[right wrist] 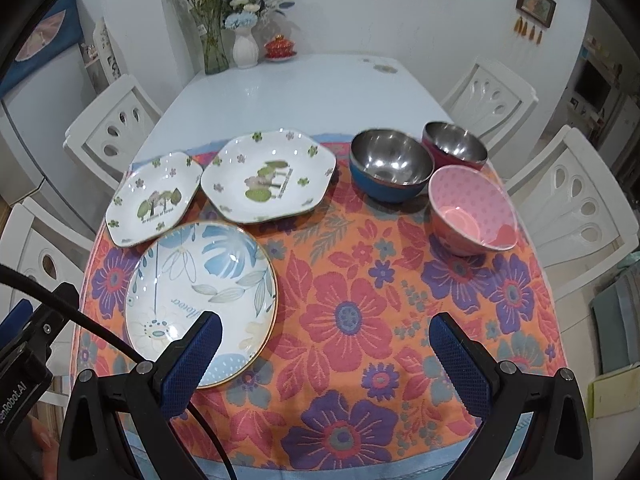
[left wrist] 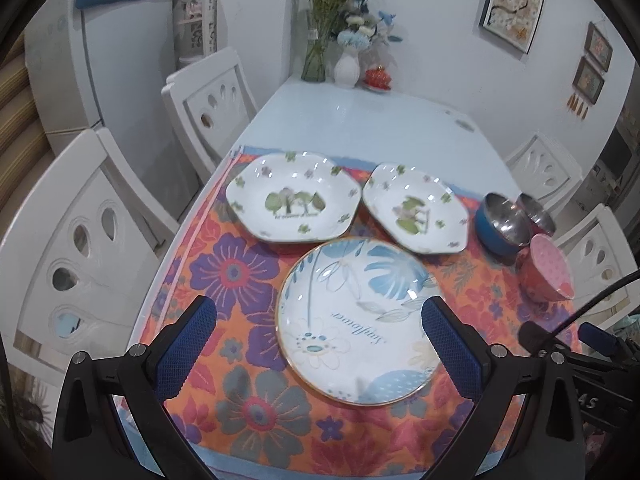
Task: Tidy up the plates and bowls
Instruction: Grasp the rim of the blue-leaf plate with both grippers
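Note:
A round blue-leaf plate (left wrist: 356,320) (right wrist: 200,300) lies on the flowered cloth nearest me. Behind it lie two white tree-pattern plates, a left one (left wrist: 290,198) (right wrist: 154,200) and a right one (left wrist: 414,208) (right wrist: 268,178). At the right stand a blue steel bowl (left wrist: 502,226) (right wrist: 390,164), a red steel bowl (left wrist: 536,210) (right wrist: 454,144) and a pink dotted bowl (left wrist: 550,268) (right wrist: 472,210). My left gripper (left wrist: 318,334) is open and empty above the round plate's near side. My right gripper (right wrist: 326,350) is open and empty over the cloth, right of that plate.
The flowered cloth (right wrist: 360,320) covers the near half of a pale blue table (right wrist: 304,92). Flower vases (right wrist: 224,28) and a small red lidded dish (right wrist: 280,48) stand at the far edge. White chairs (left wrist: 80,248) (right wrist: 572,200) flank both sides.

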Available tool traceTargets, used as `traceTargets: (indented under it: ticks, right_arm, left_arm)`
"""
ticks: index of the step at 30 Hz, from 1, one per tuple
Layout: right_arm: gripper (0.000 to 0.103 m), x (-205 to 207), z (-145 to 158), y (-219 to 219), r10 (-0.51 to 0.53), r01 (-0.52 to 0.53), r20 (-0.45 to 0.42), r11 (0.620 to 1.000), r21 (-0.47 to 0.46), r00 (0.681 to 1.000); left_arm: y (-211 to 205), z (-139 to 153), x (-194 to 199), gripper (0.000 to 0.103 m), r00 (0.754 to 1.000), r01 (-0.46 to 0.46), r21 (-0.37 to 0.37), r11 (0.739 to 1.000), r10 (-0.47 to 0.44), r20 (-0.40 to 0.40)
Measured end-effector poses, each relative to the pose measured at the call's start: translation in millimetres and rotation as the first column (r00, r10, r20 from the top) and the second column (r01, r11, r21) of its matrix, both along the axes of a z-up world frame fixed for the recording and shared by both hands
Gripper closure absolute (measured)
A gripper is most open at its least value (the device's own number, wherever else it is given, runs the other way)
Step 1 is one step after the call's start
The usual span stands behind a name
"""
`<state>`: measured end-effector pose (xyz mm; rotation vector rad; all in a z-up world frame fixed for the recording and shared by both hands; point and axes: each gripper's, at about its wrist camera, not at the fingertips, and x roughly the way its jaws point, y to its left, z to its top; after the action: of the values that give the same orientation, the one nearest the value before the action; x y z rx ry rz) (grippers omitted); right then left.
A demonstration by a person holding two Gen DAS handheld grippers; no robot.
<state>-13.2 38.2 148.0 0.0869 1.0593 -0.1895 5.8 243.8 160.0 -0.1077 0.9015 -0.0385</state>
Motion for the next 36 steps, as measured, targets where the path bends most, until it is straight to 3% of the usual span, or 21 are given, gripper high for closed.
traceTargets:
  ticks: [7,11,14,20,24,25,27,30,36]
  right_arm:
    - [0.0,16,-32,0,0.04,-0.037,-0.067,0.998,0.046,0.997]
    - [0.0,36,-59,7,0.128,-0.119,-0.103,0.989,0.092,0.986]
    - [0.009,50,-75,14,0.194,-0.18,-0.116,0.976,0.119,0.974]
    - [0.026,78,-102,13,0.223,-0.193,-0.149,0.962,0.194,0.963]
    - [0.047,91,-114,9,0.228,-0.187,-0.164,0.955,0.229,0.96]
    - [0.05,92,-116,9,0.229,-0.187,-0.167,0.954,0.234,0.959]
    - [0.055,94,-121,6,0.232,-0.182,-0.162,0.944,0.274,0.959]
    - [0.065,96,-128,6,0.237,-0.172,-0.176,0.932,0.318,0.956]
    - [0.066,94,-130,21,0.279,-0.221,-0.168,0.929,0.297,0.946]
  left_arm:
    - [23,-44,21,0.001,0.997,0.007,0.001,1.0,-0.007,-0.083]
    - [33,-78,37,0.001,0.987,0.051,-0.054,0.997,-0.059,-0.151]
    - [36,-96,48,0.004,0.981,0.075,-0.098,0.992,-0.091,-0.169]
    - [33,-117,70,0.03,0.968,0.126,-0.136,0.983,-0.152,-0.202]
    - [31,-127,79,0.057,0.958,0.148,-0.164,0.975,-0.183,-0.22]
    - [30,-128,81,0.067,0.956,0.154,-0.17,0.973,-0.19,-0.222]
    - [29,-132,82,0.075,0.953,0.162,-0.186,0.969,-0.203,-0.225]
    - [30,-134,83,0.079,0.953,0.169,-0.216,0.962,-0.215,-0.213]
    - [33,-137,82,0.079,0.952,0.172,-0.248,0.953,-0.226,-0.207]
